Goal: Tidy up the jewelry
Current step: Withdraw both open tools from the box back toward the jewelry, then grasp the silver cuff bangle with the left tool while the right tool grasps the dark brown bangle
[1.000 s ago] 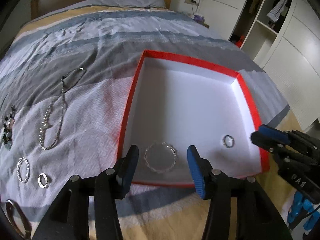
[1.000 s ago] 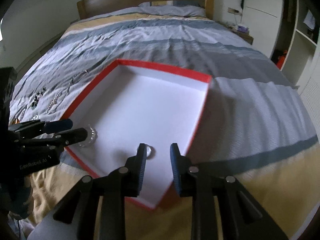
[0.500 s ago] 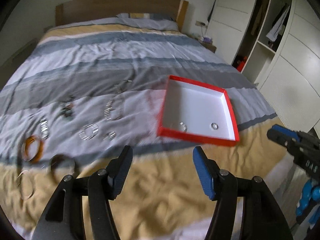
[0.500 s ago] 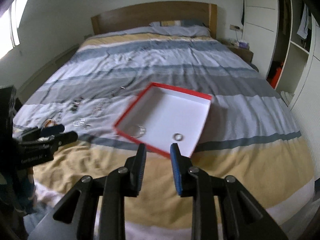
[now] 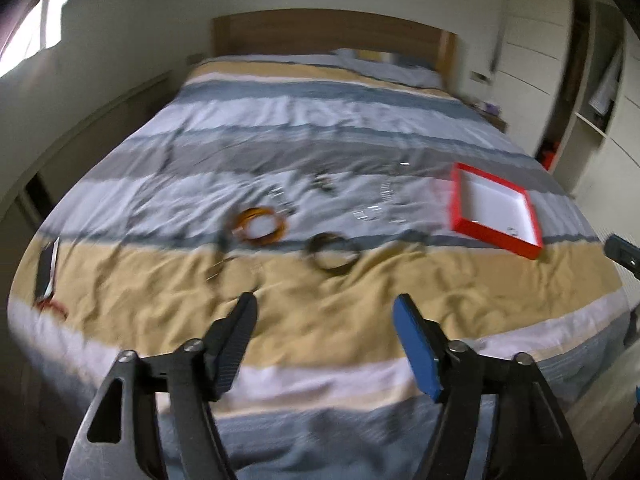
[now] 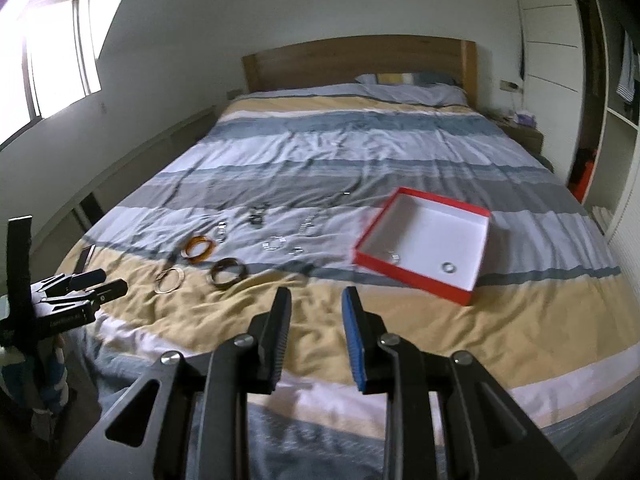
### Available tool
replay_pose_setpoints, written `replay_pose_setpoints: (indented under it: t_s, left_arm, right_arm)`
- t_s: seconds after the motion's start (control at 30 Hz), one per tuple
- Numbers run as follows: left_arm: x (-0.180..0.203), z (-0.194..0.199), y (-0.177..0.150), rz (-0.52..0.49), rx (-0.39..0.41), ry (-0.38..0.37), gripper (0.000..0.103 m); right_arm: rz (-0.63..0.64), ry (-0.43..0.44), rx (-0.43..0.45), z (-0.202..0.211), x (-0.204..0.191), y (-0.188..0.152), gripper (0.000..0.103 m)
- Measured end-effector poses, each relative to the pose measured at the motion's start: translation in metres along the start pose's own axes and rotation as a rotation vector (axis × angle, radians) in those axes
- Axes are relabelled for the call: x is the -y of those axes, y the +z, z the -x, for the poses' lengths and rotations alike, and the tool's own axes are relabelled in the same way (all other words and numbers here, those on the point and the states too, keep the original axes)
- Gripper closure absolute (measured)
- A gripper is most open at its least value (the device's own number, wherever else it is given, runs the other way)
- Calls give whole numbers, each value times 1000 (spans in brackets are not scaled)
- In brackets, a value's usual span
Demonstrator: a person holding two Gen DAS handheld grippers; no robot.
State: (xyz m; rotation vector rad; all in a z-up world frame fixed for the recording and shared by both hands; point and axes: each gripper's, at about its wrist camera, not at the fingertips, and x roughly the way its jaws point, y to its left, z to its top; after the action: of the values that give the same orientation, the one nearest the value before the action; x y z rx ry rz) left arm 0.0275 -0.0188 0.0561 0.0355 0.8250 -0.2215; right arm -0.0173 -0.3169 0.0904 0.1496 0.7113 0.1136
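Both tongs hover above the foot of a striped bed [image 6: 360, 152], holding nothing. The left tongs [image 5: 324, 312] gape wide; the right tongs [image 6: 316, 300] stand narrower, still apart. A red box [image 6: 416, 276] holding 2 rings lies right. Bangles [image 6: 200, 250] and small jewelry [image 6: 274, 243] lie scattered left.

box [image 6: 412, 278] red outside, white inside; bedspread [image 6: 360, 148] grey/blue/white/yellow stripes; bangle [image 6: 199, 249] amber

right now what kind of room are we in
Almost certainly a bedroom: a made bed with a striped duvet, a wooden headboard and a pillow against the wall, and a built-in wardrobe alongside.
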Motion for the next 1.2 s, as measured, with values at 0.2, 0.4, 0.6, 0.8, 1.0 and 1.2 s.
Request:
replay_pose_setpoints:
  t_s: [0.2, 0.4, 0.6, 0.8, 1.0, 1.2]
  left_arm:
    - [-61, -1, -25, 83, -3, 84, 29]
    - [-106, -45, -35, 179, -14, 146, 29]
    - [-120, -106, -22, 183, -11, 197, 29]
    - [-122, -176, -10, 168, -60, 212, 35]
    - [-123, -217, -1, 167, -175, 201, 36]
    - [-119, -232, 1, 157, -220, 243, 36]
  right_arm:
    - [12, 47, -53, -35, -34, -15, 78]
    - [29, 80, -92, -100, -55, -14, 78]
    - [50, 117, -137, -188, -70, -2, 78]
    - [60, 189, -195, -280, -84, 5, 78]
    - [10, 202, -339, -331, -83, 3, 78]
    - [32, 186, -390, -349, -93, 2, 78]
